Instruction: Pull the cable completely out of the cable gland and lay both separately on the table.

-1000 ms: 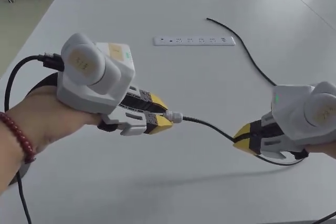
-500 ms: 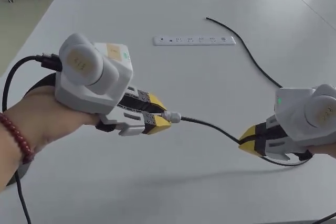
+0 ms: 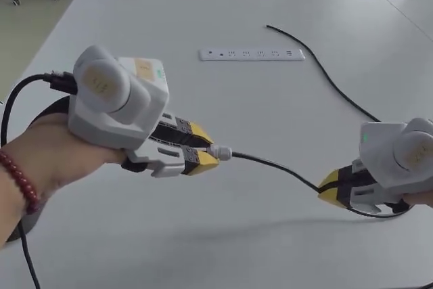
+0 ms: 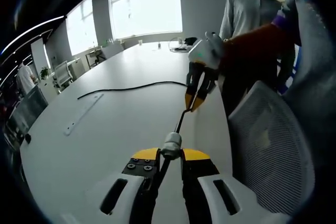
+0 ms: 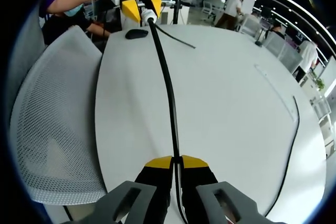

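Black cable (image 3: 277, 165) spans a longer gap between the two grippers than a second ago. The right gripper (image 3: 330, 189), jaws clamped on the cable, has drawn away from the left gripper (image 3: 206, 148). The left gripper has barely moved, its jaws pinched on the white gland (image 3: 222, 153), which juts just past its yellow tips. The left gripper view shows the gland (image 4: 171, 144) at the tips, with a dark line running back between the jaws, so the cable likely remains threaded. Beyond the right gripper, the rest of the cable trails off across the table (image 3: 169, 99). The pull looks well under way but unfinished: both parts hang above the table, neither yet laid down.
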`<state>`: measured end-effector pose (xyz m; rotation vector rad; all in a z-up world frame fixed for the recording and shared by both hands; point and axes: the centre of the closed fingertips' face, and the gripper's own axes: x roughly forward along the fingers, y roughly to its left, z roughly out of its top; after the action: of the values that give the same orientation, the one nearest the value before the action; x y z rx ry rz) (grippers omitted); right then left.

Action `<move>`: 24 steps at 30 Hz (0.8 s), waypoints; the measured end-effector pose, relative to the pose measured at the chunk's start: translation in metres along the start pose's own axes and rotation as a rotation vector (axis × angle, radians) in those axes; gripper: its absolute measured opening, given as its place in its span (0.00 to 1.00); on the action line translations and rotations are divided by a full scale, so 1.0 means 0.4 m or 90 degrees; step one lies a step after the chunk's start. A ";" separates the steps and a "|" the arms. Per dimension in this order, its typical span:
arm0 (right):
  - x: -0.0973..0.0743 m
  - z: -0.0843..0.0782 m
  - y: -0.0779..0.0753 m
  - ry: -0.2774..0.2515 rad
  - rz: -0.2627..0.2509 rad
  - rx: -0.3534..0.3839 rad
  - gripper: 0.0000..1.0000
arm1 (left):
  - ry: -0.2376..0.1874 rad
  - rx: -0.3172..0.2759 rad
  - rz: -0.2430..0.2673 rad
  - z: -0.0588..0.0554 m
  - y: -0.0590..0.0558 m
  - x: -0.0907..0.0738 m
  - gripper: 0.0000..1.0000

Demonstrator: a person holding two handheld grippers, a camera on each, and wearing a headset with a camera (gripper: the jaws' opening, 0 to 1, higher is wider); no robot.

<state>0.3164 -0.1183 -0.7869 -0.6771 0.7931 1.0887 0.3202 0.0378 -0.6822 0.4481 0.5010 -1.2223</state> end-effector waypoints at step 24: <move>-0.012 0.033 0.012 -0.027 -0.009 0.017 0.14 | 0.004 -0.002 0.001 0.006 -0.015 0.014 0.16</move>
<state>0.3136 -0.1086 -0.7762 -0.6345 0.7631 1.0750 0.3162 0.0304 -0.6839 0.4504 0.5081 -1.2184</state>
